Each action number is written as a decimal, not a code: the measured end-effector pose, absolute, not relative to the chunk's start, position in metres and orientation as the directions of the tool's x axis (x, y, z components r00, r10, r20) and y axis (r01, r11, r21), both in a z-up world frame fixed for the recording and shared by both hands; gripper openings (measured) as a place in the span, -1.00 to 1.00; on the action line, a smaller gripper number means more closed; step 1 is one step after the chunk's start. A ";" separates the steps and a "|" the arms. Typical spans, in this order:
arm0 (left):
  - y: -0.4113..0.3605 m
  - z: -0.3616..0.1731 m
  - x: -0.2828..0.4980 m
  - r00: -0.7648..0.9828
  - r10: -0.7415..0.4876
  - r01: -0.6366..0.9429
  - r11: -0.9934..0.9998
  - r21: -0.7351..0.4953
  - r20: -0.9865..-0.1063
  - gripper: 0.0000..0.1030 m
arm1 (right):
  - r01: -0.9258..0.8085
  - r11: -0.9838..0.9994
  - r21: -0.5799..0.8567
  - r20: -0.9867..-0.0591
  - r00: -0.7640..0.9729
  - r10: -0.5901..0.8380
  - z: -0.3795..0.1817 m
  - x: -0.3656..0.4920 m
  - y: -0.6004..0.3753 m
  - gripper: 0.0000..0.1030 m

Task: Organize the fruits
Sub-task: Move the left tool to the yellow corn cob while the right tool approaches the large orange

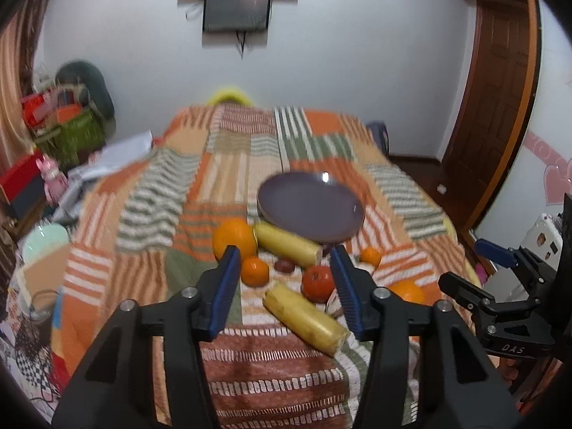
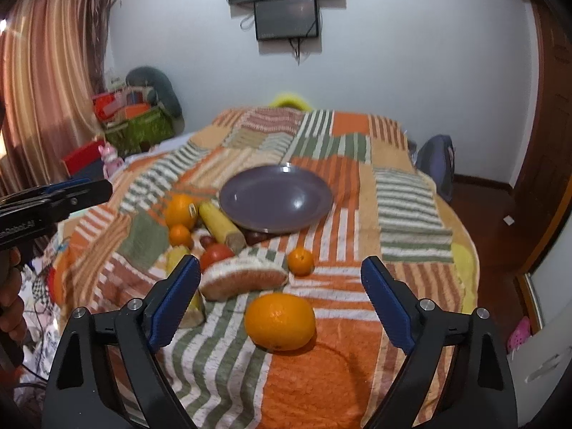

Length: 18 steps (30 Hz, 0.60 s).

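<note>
A purple plate [image 1: 310, 207] [image 2: 275, 198] lies empty on the striped blanket. In front of it lie two yellow banana-like fruits [image 1: 287, 243] [image 1: 304, 318], a big orange [image 1: 234, 237], small oranges [image 1: 254, 270] [image 1: 370, 256], a red fruit [image 1: 317, 283] and a dark small fruit [image 1: 284, 265]. My left gripper [image 1: 286, 286] is open above the near fruits, holding nothing. My right gripper [image 2: 280, 300] is open, with a big orange [image 2: 280, 321] lying between its fingers on the blanket, not gripped. A small orange [image 2: 301, 261] lies beyond it.
The blanket [image 2: 404, 193] covers a rounded surface that drops off at the right edge. A blanket fold [image 2: 243, 277] rises beside the red fruit [image 2: 216, 254]. Boxes and a green basket [image 2: 139, 128] stand at far left. A wooden door [image 1: 497, 107] is at right.
</note>
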<state>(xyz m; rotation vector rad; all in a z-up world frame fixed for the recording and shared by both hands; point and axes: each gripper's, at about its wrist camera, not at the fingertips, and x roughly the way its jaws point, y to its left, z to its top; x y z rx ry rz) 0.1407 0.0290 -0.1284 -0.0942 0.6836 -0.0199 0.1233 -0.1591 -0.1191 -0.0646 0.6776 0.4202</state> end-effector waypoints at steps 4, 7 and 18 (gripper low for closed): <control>0.028 -0.161 0.159 0.698 -0.089 0.000 0.992 -0.124 -0.710 -0.10 | -0.408 0.909 0.091 -0.665 0.655 0.360 -0.136 0.136 -0.157 0.58; 0.024 -0.180 0.168 0.646 -0.099 0.002 0.992 -0.128 -0.757 -0.10 | -0.413 0.904 0.105 -0.697 0.618 0.364 -0.151 0.144 -0.153 0.53; 0.008 -0.226 0.192 0.528 -0.142 0.004 0.986 -0.165 -0.838 0.01 | -0.426 0.895 0.133 -0.767 0.528 0.365 -0.186 0.156 -0.146 0.52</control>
